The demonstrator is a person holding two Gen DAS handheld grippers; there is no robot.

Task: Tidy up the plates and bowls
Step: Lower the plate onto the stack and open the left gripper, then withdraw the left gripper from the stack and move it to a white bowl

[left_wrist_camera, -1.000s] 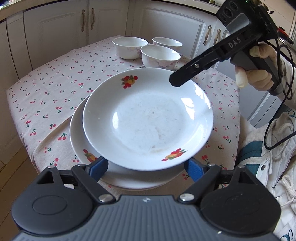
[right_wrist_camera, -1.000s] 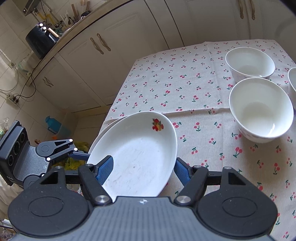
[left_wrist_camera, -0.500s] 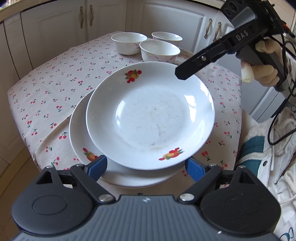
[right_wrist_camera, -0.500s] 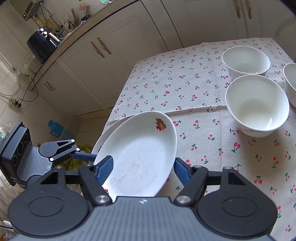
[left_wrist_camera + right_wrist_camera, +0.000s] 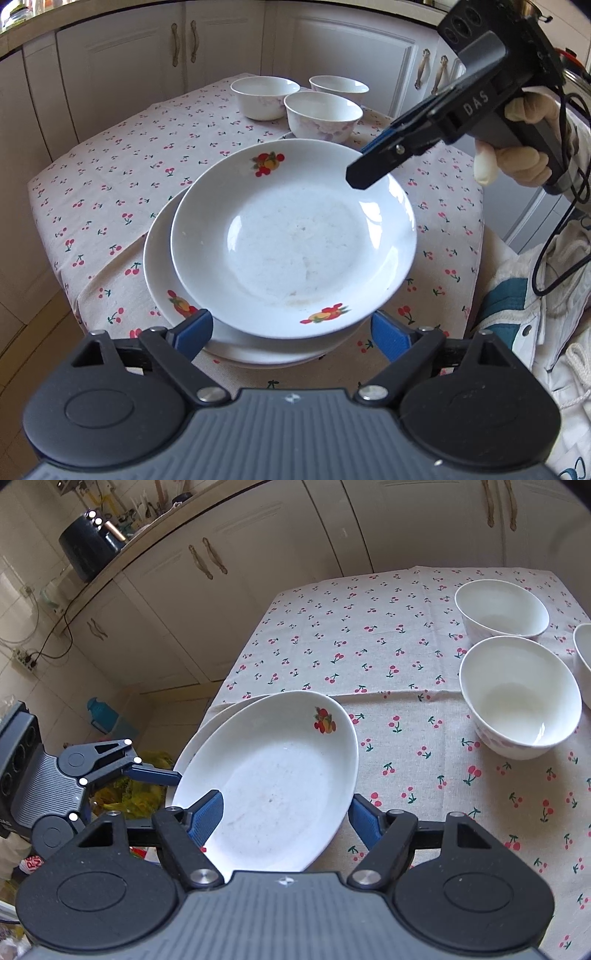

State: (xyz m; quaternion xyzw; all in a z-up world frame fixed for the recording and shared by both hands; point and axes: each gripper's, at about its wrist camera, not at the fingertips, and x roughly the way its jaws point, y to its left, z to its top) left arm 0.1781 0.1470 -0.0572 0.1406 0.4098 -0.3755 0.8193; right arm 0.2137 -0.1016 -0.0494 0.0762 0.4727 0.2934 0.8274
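Note:
A white plate with fruit prints [image 5: 291, 240] lies tilted on a second white plate [image 5: 162, 269] at the table's near edge. It also shows in the right wrist view [image 5: 273, 786], with the lower plate's rim [image 5: 218, 716] behind it. My left gripper [image 5: 291, 334] is open, its blue fingertips either side of the upper plate's near rim. My right gripper [image 5: 286, 812] is open around the plate's opposite rim; one finger [image 5: 373, 166] hangs over the plate. Three white bowls [image 5: 323, 114] [image 5: 264, 96] [image 5: 338, 86] stand at the far end.
The table has a cherry-print cloth [image 5: 129, 166] and stands among cream cabinets [image 5: 147, 62]. The person's body [image 5: 535, 314] is at the right. In the right wrist view a black appliance [image 5: 86, 548] sits on a counter, and a blue item [image 5: 101, 714] is on the floor.
Both grippers stay open around the stacked plates. The left camera has drawn back and risen a little; the right gripper has shifted slightly. The plates have not visibly moved.

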